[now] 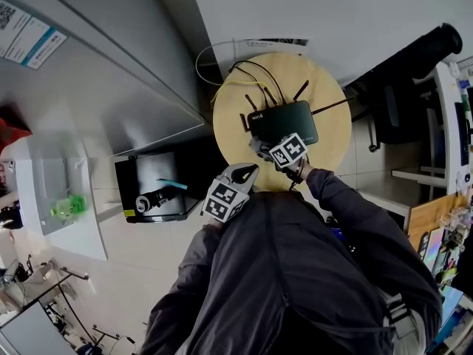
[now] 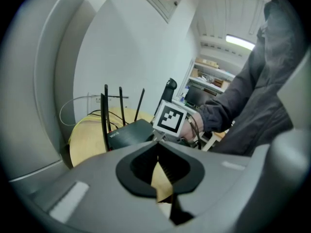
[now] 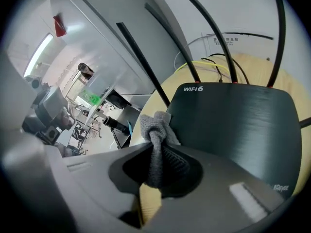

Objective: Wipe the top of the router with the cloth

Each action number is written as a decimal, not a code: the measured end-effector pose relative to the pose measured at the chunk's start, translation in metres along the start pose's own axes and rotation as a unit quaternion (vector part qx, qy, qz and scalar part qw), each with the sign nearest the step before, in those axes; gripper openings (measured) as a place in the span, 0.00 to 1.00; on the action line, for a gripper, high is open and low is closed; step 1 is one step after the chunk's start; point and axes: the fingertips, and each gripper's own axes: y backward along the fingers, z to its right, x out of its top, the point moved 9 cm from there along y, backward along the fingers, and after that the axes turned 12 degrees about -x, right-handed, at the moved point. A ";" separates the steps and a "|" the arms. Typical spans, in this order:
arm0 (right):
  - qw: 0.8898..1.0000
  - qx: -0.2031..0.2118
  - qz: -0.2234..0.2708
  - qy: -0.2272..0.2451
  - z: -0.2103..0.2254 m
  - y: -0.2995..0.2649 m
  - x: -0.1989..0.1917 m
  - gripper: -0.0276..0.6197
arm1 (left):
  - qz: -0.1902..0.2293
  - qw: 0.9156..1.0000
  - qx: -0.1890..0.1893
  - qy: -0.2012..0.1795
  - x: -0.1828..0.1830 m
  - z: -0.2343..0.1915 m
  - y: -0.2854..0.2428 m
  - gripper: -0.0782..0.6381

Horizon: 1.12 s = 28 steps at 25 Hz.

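Note:
A black router (image 1: 284, 120) with several thin antennas (image 3: 146, 62) lies on a round wooden table (image 1: 336, 135). My right gripper (image 1: 263, 148) is shut on a grey cloth (image 3: 155, 132), and the cloth bunches out past the jaws at the near left corner of the router (image 3: 233, 125). In the right gripper view the gripper (image 3: 156, 152) sits just over that corner. My left gripper (image 1: 247, 173) hangs at the table's near edge, a short way from the router (image 2: 129, 132), shut with nothing in it. The left gripper (image 2: 156, 152) looks towards the right gripper's marker cube (image 2: 171, 116).
Yellow and black cables (image 1: 247, 71) run off the back of the table towards the white wall. A black open box (image 1: 151, 187) holding small items stands on the floor to the left. A black chair (image 1: 403, 87) and shelves stand to the right.

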 end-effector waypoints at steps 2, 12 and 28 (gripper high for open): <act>1.000 -0.001 -0.004 -0.004 0.006 0.003 -0.002 0.10 | -0.001 1.000 -0.006 0.000 0.001 0.002 -0.005 0.11; 1.000 0.002 -0.008 -0.019 0.049 0.024 -0.020 0.10 | -0.007 1.000 -0.015 0.000 0.018 0.010 -0.043 0.11; 0.999 0.018 -0.011 -0.025 0.129 0.061 -0.051 0.10 | -0.010 1.000 -0.012 -0.002 0.048 0.031 -0.125 0.11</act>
